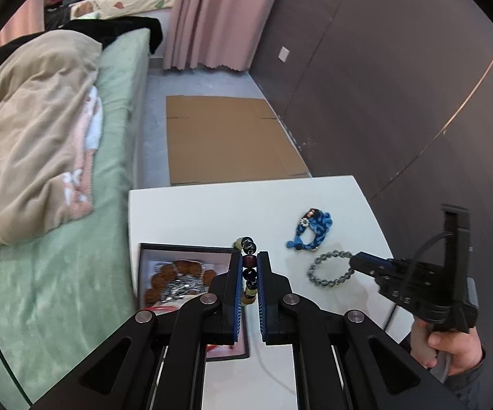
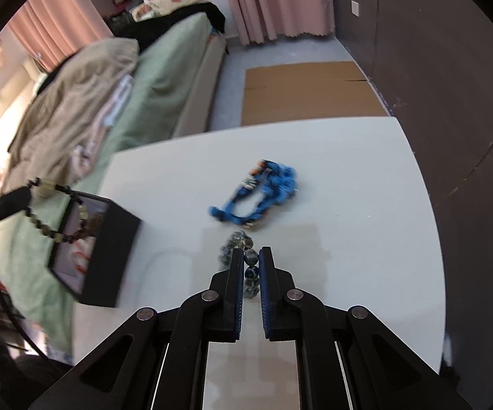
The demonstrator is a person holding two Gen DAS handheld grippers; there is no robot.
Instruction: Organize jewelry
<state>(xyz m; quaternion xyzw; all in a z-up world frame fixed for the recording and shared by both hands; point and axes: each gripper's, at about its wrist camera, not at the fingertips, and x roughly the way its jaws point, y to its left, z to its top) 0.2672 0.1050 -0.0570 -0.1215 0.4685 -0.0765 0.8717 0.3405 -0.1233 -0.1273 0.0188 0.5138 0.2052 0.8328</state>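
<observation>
In the left wrist view my left gripper (image 1: 249, 256) is shut on a bracelet of dark, red and cream beads (image 1: 249, 247), held just right of the black jewelry box (image 1: 144, 273). The box holds brown and silver pieces. In the right wrist view that bracelet (image 2: 55, 218) dangles from the left gripper (image 2: 27, 193) in front of the box (image 2: 109, 256). My right gripper (image 2: 250, 256) is shut on the grey bead bracelet (image 2: 227, 249); the left wrist view shows this bracelet (image 1: 328, 268) as a ring at the right gripper (image 1: 354, 261) tips. A blue braided bracelet (image 2: 260, 198) (image 1: 309, 230) lies beyond it.
The white table (image 1: 212, 212) (image 2: 348, 205) stands beside a bed with a green sheet (image 1: 75, 290) and a beige blanket (image 1: 24, 136). Flat cardboard (image 1: 226, 136) lies on the floor behind. A dark wall (image 1: 400, 85) runs along the right. A hand (image 1: 451, 352) grips the right tool.
</observation>
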